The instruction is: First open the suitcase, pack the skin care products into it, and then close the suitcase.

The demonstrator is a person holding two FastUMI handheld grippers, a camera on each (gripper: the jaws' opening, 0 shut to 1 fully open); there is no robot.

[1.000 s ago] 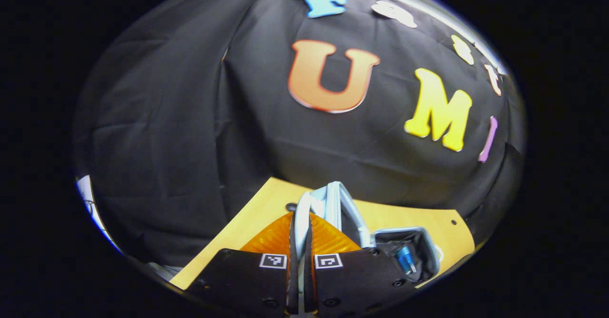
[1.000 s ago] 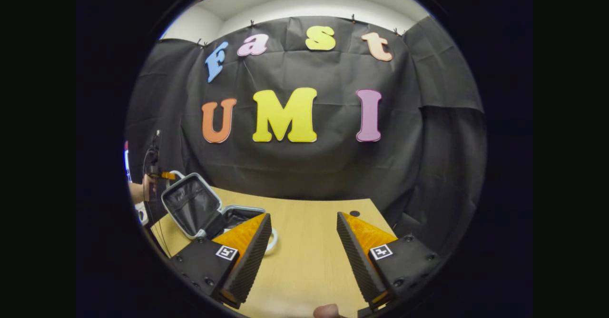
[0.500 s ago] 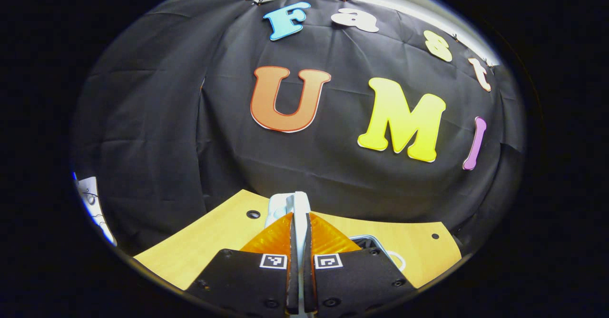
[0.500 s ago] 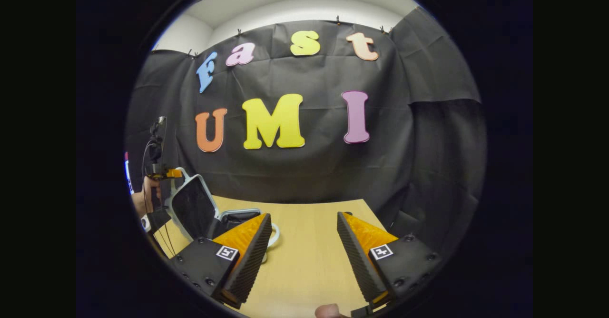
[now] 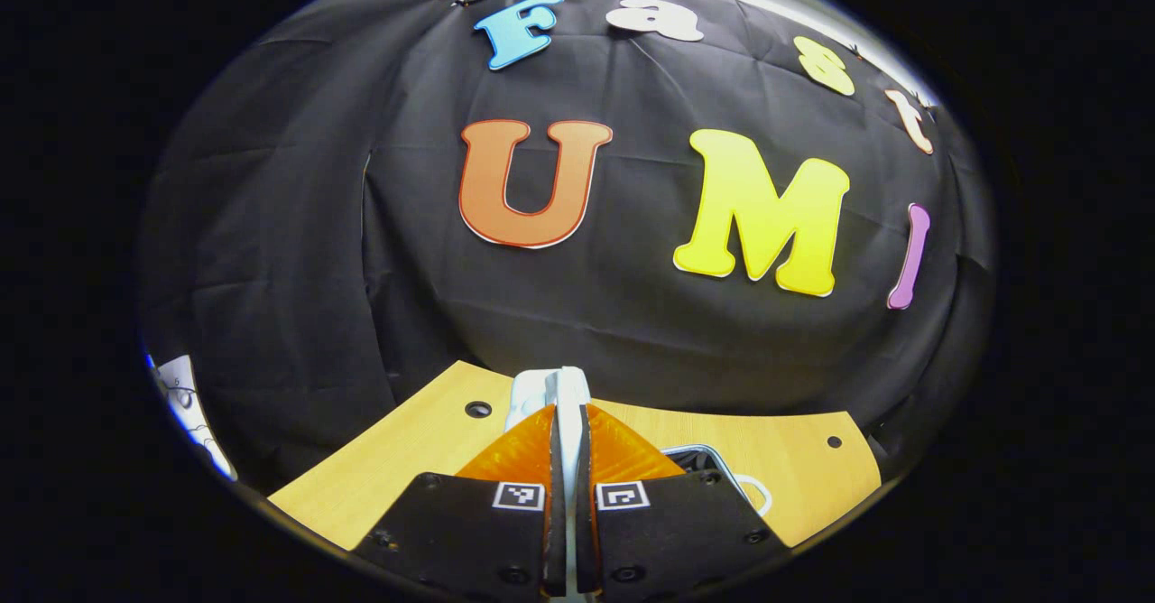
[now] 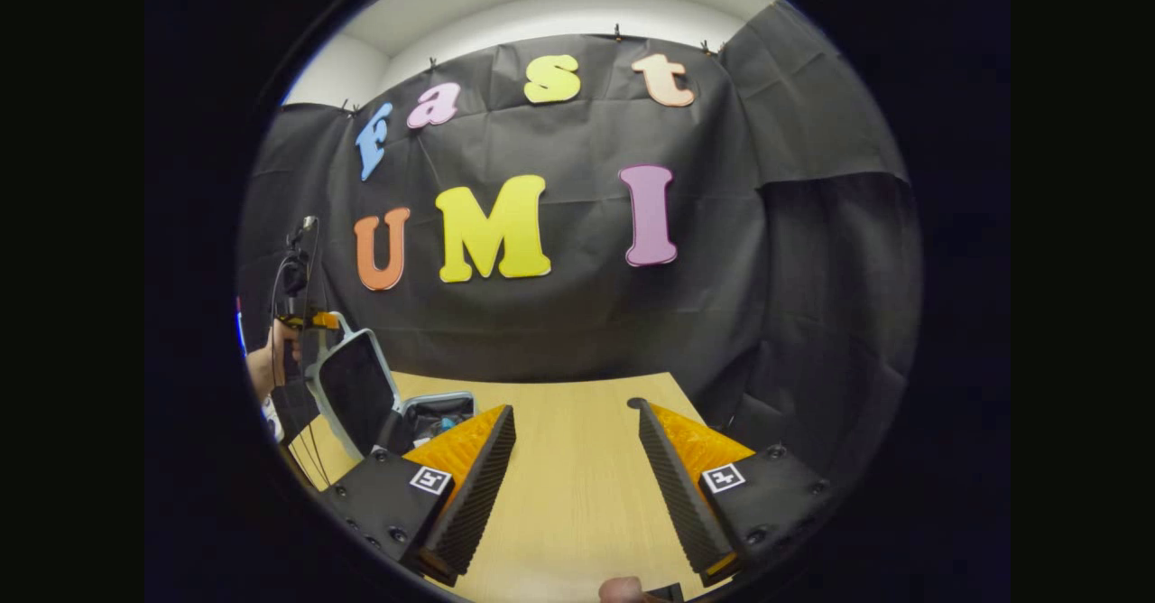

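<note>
In the left gripper view my left gripper [image 5: 567, 415] is shut on the pale rim of the suitcase lid [image 5: 552, 384], which stands edge-on between the fingers. The open base [image 5: 706, 460] lies just to the right on the table. The right gripper view shows the small grey suitcase at the far left. Its lid [image 6: 347, 391] stands nearly upright, and the base [image 6: 439, 409] holds a blue skin care item [image 6: 442, 423]. The left gripper [image 6: 311, 321], held by a hand [image 6: 271, 364], grips the lid's top. My right gripper [image 6: 573, 436] hangs open above the table with nothing between its fingers.
The light wooden table [image 6: 577, 504] stretches ahead, with the booth's black cloth wall close behind it. The tabletop has small round holes [image 5: 477, 409] near its back corners. A fingertip [image 6: 623, 589] pokes in at the bottom edge of the right gripper view.
The left gripper has swung the lid up from leaning back to nearly upright over the base. The right gripper stayed open and tilted slightly.
</note>
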